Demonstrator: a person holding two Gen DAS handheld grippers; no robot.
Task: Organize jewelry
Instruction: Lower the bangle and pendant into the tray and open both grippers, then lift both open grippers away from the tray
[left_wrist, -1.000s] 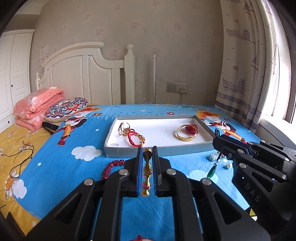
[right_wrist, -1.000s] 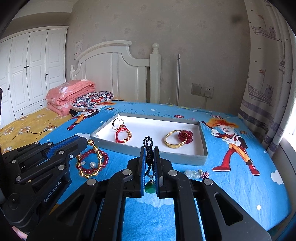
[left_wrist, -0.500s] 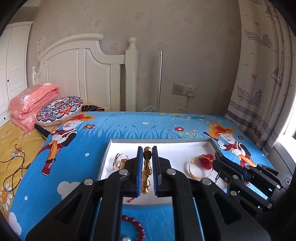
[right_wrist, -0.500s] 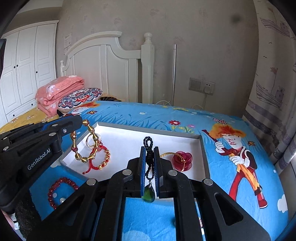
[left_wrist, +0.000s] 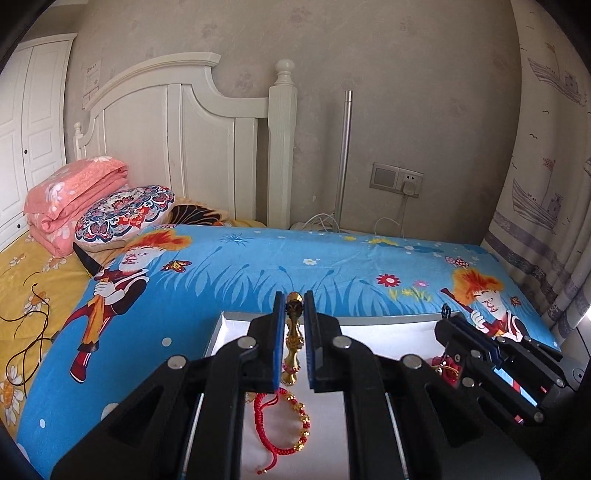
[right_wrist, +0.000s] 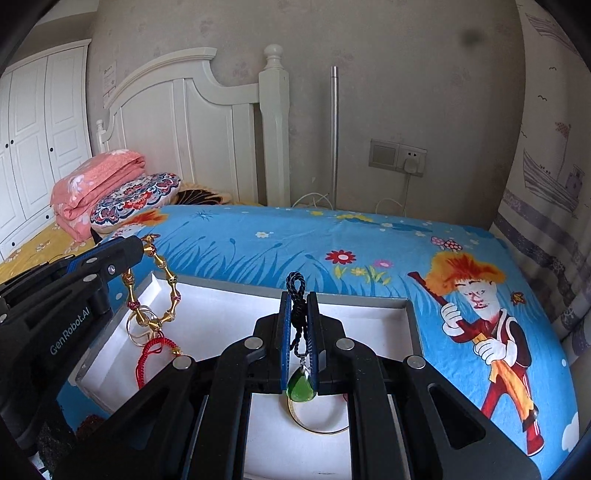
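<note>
Both tools advanced since the earlier frames: the tray was ahead on the bed, now both sit over it, its far rim mid-frame in each view.

Left wrist view, left to right: pink folded quilt (left_wrist: 74, 199) and patterned pillow (left_wrist: 123, 214) at middle left, white headboard (left_wrist: 184, 147) behind. Left tool (left_wrist: 294, 343) at lower centre, pads closed to a narrow gap and clamped on the gold bracelet (left_wrist: 293, 339), which hangs edge-on between them. Below it a red cord bracelet (left_wrist: 284, 424) with gold beads lies on the white floor of the tray (left_wrist: 369, 319). Right tool (left_wrist: 456, 328) at lower right, side-on.

Right wrist view, left to right: left tool's fingers (right_wrist: 125, 254) at middle left, gold bracelet (right_wrist: 162, 291) dangling as an open loop over the tray's left end, above a silver ring (right_wrist: 138, 328) and the red cord. Right tool (right_wrist: 298, 332) at lower centre, pinched shut on the dark cord (right_wrist: 297, 306) of the green pendant (right_wrist: 301, 386); the stone hangs just under the pads, above a gold bangle (right_wrist: 317, 424) on the tray floor.
</note>
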